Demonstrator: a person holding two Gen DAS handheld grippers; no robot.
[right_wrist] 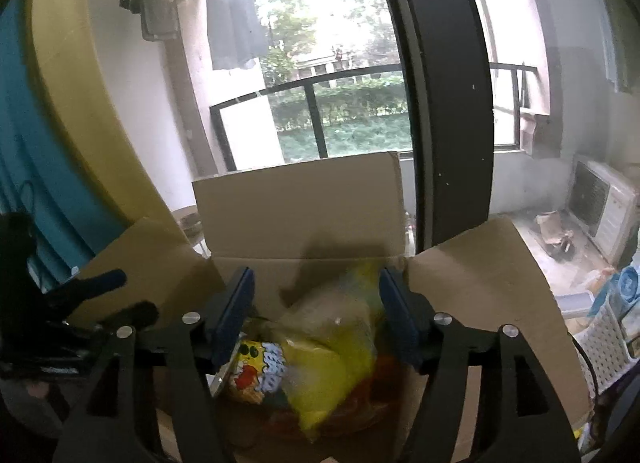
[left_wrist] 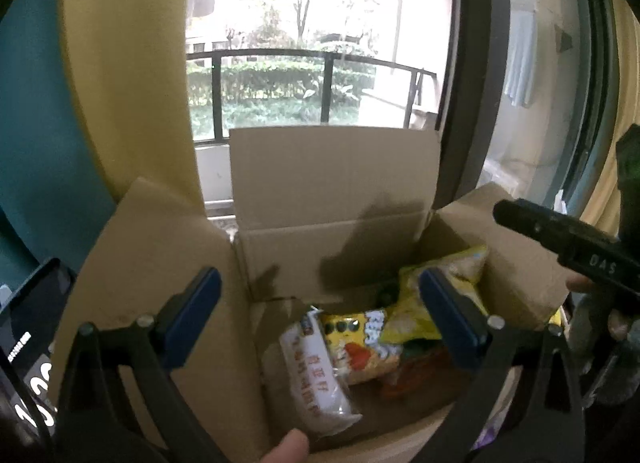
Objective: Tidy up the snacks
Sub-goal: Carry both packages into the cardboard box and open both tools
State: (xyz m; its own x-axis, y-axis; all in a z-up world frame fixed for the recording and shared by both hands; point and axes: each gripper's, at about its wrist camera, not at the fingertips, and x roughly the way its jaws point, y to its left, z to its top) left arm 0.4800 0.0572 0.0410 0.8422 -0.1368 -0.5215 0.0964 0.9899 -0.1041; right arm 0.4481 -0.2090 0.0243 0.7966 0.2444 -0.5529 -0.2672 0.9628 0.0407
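An open cardboard box (left_wrist: 332, 183) holds several snack packs: a white sleeve with red print (left_wrist: 316, 375), a small yellow pack (left_wrist: 360, 347), a big yellow bag (left_wrist: 440, 287) and a red-orange pack (left_wrist: 416, 375). My left gripper (left_wrist: 320, 319) is open and empty above the box. My right gripper (right_wrist: 316, 311) is open above the box (right_wrist: 300, 207), with the big yellow bag (right_wrist: 332, 343) lying loose between its fingers and the small yellow pack (right_wrist: 260, 367) beside it. The right gripper's finger (left_wrist: 560, 231) shows at the right in the left view.
Box flaps stand up at the back, left (left_wrist: 160, 263) and right (right_wrist: 480, 283). A glass door with a dark frame (right_wrist: 440, 103) and a balcony railing (left_wrist: 320, 59) lie behind. A phone (left_wrist: 28, 343) sits at the left. A white basket (right_wrist: 604, 339) stands at the right.
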